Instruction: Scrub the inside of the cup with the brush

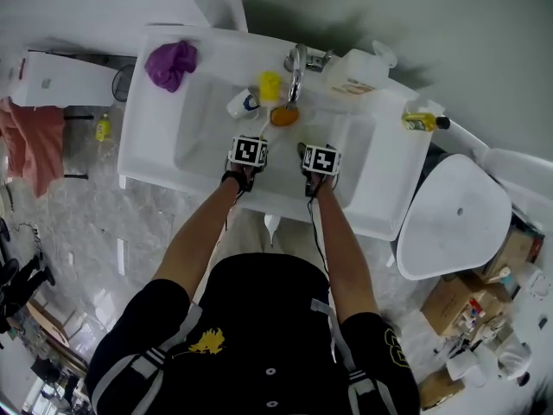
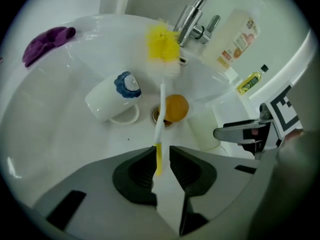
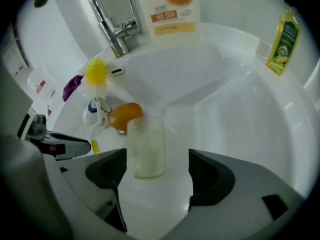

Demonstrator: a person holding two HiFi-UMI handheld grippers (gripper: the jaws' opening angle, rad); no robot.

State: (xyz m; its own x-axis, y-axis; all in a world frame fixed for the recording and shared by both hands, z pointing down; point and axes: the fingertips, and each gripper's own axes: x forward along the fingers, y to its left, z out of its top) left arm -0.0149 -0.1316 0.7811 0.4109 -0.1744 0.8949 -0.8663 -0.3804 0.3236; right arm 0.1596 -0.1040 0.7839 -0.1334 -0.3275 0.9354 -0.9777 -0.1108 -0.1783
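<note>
Head view looks down on a person bent over a white sink (image 1: 138, 137), both arms stretched into the basin and a gripper in each hand, pointed steeply down.

From where I stand, the left gripper (image 2: 161, 153) has its jaws only a little apart. The yellow end of the brush (image 2: 160, 114) handle lies between them, resting against the left pad with a sliver of gap on the other side, so it is not clamped. The thin white handle runs away across the basin floor to the yellow bristle head, which sits at the far wall just below the faucet (image 2: 192, 16).

The right gripper (image 3: 157, 156) stands wide open. The cup (image 3: 145, 146), a cloudy translucent tumbler, is upright on the basin floor between its jaws, closer to the left one, and I can't tell whether it brushes that pad; the right pad is well clear of it.

Just beyond the cup an orange round thing (image 3: 125, 116) sits on the drain, touching the brush handle. Left of it a white mug (image 2: 107, 101) with a blue mark lies on its side. A purple cloth (image 1: 171, 63) is heaped on the far left rim. On the far ledge right of the faucet stands a big soap bottle (image 3: 167, 9), and further right a small yellow bottle (image 3: 282, 39).
</note>
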